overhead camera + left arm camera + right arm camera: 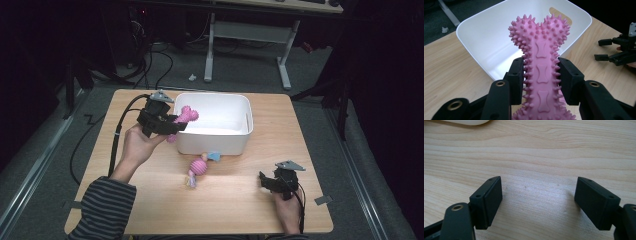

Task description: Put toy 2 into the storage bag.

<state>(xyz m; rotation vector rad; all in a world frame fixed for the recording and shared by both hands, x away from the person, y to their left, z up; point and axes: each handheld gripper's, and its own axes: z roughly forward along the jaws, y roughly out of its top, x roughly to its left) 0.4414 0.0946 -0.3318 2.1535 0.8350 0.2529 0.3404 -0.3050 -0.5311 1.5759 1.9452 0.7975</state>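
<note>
1. High view: I see my left gripper (172, 123) clamping the pink spiky rubber bone toy (186, 116), its long axis pointing over the near-left rim of the white plastic tub (246, 131); the tub lies straight ahead.
2. Left gripper view: the fingers (516, 79) pinch the bone's shaft, its head above the tub.
3. Right gripper view: my right gripper (537, 202) is spread wide, empty, over the wooden bench (544, 150).

A person wearing a striped sleeve (106, 202), working two black grippers.
Each gripper is carrying a grey three-cornered plate (162, 95), brass-ringed screw holes (500, 83) and a trailing black cable (119, 131).
</note>
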